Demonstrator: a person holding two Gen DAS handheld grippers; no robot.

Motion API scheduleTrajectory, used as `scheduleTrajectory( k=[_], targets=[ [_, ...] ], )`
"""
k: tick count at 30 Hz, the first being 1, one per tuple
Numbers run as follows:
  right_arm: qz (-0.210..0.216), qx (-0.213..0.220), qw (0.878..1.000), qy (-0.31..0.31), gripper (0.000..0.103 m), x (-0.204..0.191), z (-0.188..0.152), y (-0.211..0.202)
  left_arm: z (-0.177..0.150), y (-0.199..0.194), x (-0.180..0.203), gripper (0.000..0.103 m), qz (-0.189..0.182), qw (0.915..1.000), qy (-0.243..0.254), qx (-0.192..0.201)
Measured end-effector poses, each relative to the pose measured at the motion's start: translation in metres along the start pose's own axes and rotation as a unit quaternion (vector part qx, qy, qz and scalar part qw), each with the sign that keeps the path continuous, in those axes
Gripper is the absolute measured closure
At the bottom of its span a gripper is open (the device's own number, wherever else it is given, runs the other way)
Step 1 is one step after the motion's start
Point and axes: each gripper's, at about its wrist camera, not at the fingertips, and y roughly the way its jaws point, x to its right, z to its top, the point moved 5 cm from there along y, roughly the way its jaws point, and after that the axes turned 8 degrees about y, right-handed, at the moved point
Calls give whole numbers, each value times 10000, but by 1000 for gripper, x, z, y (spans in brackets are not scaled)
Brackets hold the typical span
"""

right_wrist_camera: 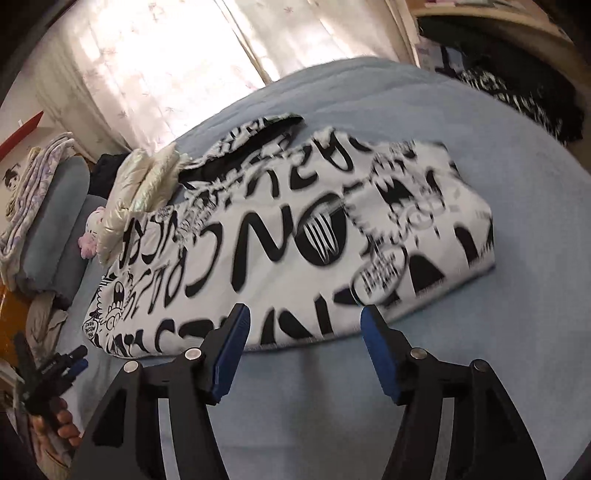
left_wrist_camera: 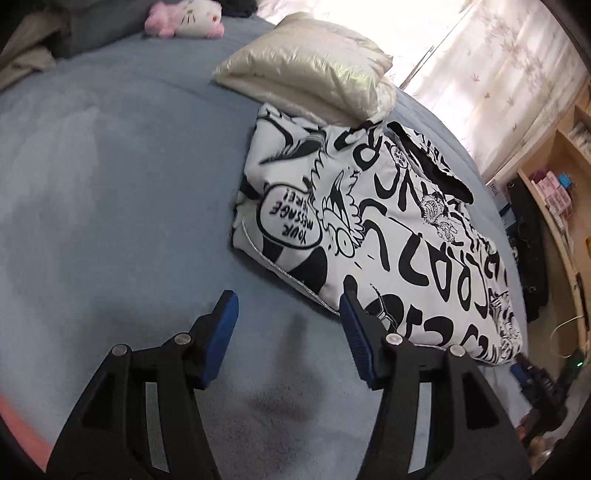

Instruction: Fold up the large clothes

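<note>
Left wrist view shows a blue bed (left_wrist_camera: 110, 166) by a curtained window (left_wrist_camera: 498, 55), black-and-white printed garment (left_wrist_camera: 369, 221) folded beside a cream jacket (left_wrist_camera: 314, 66), both grippers' fingers apart, empty.

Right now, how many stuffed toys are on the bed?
1: the pink and white plush toy lies at the far end of the blue bed, beyond the shiny cream jacket. Others could be hidden.

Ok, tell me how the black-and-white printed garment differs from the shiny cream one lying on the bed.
The printed garment is white, covered in black cartoon lettering; the cream garment is plain and glossy. The printed one is the larger bundle, lying flat on the blue bedcover; the cream one is smaller, puffier, and rests partly on the printed one's far end. Both are folded, and neither gripper holds either.
</note>
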Motion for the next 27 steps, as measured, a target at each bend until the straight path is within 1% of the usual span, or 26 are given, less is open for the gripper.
scheduleTrajectory(
  k=[4, 6, 9, 12, 15, 19, 20, 21, 22, 23, 24, 25, 26, 27],
  targets=[
    [-81, -178, 9994, 302, 40, 19, -1, 20, 1, 18, 1, 49, -193, 9997, -138, -28],
    [-52, -254, 9984, 502, 40, 29, 3, 35, 5, 30, 2, 49, -262, 9994, -205, -69],
    [-52, -294, 9963, 800, 40, 41, 11, 56, 11, 51, 4, 49, -300, 9990, -315, -98],
    [12, -304, 9938, 1072, 39, 49, 20, 72, 19, 67, 5, 49, -300, 9988, -389, -23],
    [27, -288, 9931, 1134, 36, 48, 27, 83, 28, 81, 6, 48, -288, 9982, -530, -18],
    [-6, -124, 9934, 1136, 36, 41, 37, 88, 37, 89, 9, 48, -258, 9976, -628, 113],
    [-7, -65, 9937, 1122, 36, 38, 38, 89, 39, 90, 11, 49, -240, 9975, -646, 160],
    [-20, -4, 9942, 1074, 37, 35, 38, 90, 40, 89, 11, 53, -224, 9974, -657, 198],
    [-61, 26, 9946, 1035, 38, 34, 39, 91, 41, 88, 11, 56, -200, 9972, -680, 239],
    [-133, 53, 9949, 1000, 43, 33, 40, 91, 42, 86, 11, 63, -185, 9967, -726, 303],
    [-193, 115, 9950, 975, 52, 32, 40, 89, 43, 83, 11, 70, -200, 9964, -747, 350],
    [-202, 159, 9949, 977, 56, 33, 40, 87, 44, 80, 12, 73, -207, 9964, -728, 392],
    [-195, 197, 9946, 999, 64, 34, 40, 84, 46, 77, 16, 77, -173, 9969, -635, 430],
    [-161, 223, 9942, 1042, 69, 35, 40, 82, 46, 74, 20, 81, -103, 9975, -531, 460]
  ],
)
